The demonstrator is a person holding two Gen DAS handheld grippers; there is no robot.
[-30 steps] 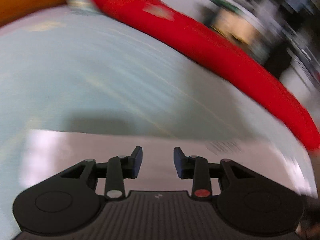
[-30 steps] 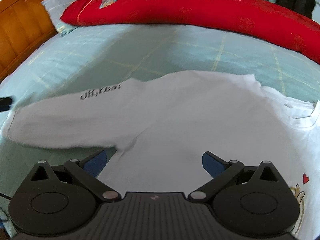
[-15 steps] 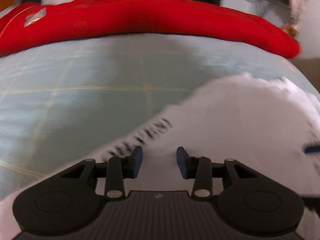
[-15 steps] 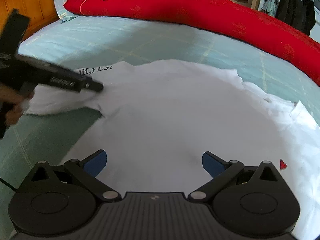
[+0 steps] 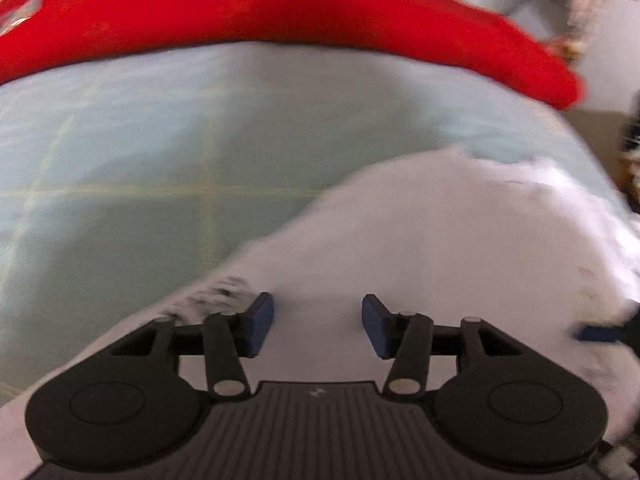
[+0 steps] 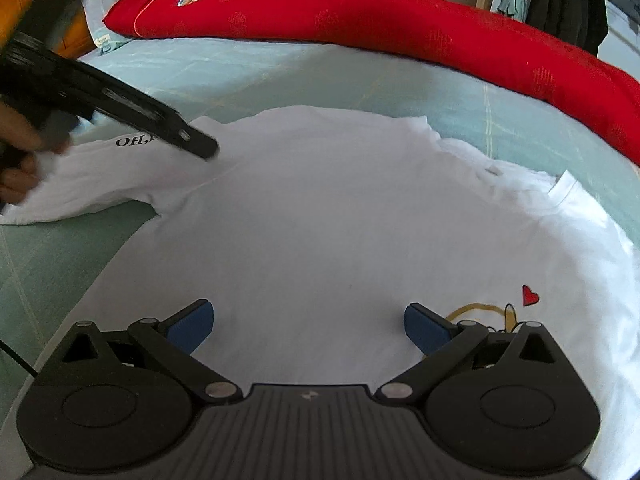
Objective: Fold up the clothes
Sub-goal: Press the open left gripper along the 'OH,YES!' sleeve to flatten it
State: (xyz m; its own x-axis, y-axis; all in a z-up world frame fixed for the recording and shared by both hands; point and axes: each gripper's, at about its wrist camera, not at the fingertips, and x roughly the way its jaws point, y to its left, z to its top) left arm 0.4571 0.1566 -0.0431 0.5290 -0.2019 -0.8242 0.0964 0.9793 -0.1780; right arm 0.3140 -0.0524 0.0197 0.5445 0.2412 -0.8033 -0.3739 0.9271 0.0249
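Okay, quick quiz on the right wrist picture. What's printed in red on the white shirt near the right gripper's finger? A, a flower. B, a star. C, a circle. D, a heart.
D: a small red heart sits on the white shirt, just above a yellowish drawing beside the right gripper, which stands open over the cloth.

The left wrist view is smeared throughout. The white T-shirt [image 6: 340,208] runs off the right edge in the right wrist view, and the left gripper [image 6: 200,148] covers the end of its black lettering [image 6: 134,142].
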